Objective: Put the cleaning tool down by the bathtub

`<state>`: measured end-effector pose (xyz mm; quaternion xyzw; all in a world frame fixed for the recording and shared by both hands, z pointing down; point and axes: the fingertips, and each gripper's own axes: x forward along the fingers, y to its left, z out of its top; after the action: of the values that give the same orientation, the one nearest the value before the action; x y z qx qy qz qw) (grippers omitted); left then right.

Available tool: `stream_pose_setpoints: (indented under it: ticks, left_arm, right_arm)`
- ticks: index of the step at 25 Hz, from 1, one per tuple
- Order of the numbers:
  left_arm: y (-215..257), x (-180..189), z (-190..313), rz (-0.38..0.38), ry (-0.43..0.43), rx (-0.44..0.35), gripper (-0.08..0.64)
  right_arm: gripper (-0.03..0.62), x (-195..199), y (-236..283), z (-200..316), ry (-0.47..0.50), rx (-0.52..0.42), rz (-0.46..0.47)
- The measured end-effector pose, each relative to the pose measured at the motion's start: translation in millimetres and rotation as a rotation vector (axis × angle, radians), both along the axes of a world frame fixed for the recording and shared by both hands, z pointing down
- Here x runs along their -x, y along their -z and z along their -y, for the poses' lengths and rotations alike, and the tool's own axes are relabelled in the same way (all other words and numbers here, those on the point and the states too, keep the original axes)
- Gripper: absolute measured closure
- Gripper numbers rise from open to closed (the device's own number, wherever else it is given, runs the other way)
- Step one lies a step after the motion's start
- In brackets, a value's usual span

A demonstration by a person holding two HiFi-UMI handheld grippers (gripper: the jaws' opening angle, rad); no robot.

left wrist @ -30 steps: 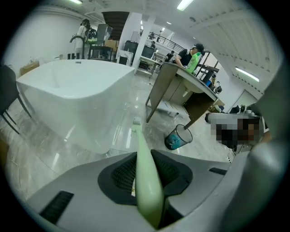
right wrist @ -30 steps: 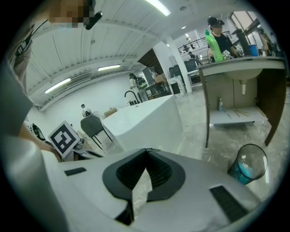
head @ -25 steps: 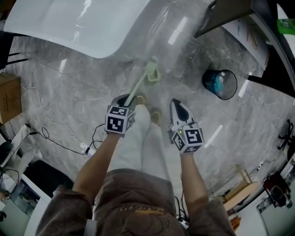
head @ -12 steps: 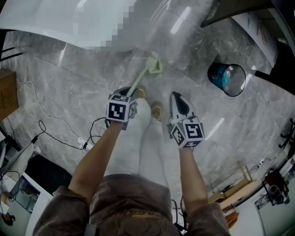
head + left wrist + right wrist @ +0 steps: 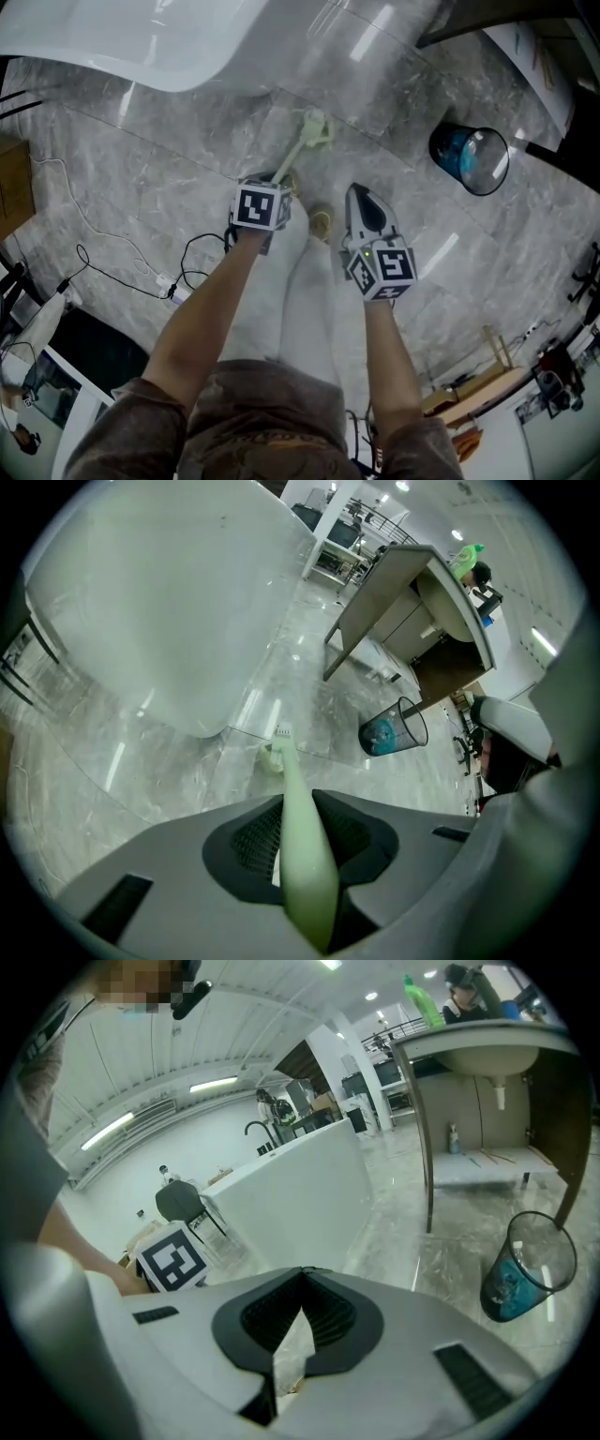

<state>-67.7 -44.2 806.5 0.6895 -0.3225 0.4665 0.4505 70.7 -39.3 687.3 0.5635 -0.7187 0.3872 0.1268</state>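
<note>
The cleaning tool is a pale green long-handled brush [image 5: 298,150]. Its head [image 5: 315,127] points at the marble floor just in front of the white bathtub [image 5: 141,37]. My left gripper [image 5: 275,180] is shut on the handle [image 5: 302,855], which runs out between the jaws toward the brush head [image 5: 278,749] near the bathtub's [image 5: 169,602] base. I cannot tell whether the head touches the floor. My right gripper [image 5: 364,199] hangs to the right of the tool, apart from it. Its jaws [image 5: 302,1277] meet at the tips with nothing held.
A wire bin with a blue liner [image 5: 469,157] stands on the floor at the right, near a washstand [image 5: 412,602]. A cable and power strip [image 5: 169,281] lie at the left, with a cardboard box [image 5: 14,192] beyond. The person's shoes [image 5: 321,223] are just under the grippers.
The left gripper has moved forward toward the bathtub with the brush, so the brush head now lies closer to the tub's base. The right gripper has hardly moved.
</note>
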Motion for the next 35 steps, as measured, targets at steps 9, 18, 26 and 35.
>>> stream_pose_setpoints:
  ticks: [9,18,26,35]
  left_arm:
    - [-24,-13,-6,0.031,0.007,0.079,0.46]
    - [-42,-27,-8,0.077,0.028,0.159,0.46]
    - [-59,-43,9,0.059,0.052,0.149,0.46]
    - [-70,-43,17,0.109,0.066,0.186,0.46]
  right_arm:
    - [0.592,-2,-4,3,0.008,0.01,0.005]
    - [0.592,-11,-12,5,0.016,0.029,0.008]
    - [0.592,-16,-14,6,0.028,0.044,0.017]
    - [0.592,-25,-22,9,0.037,0.06,0.016]
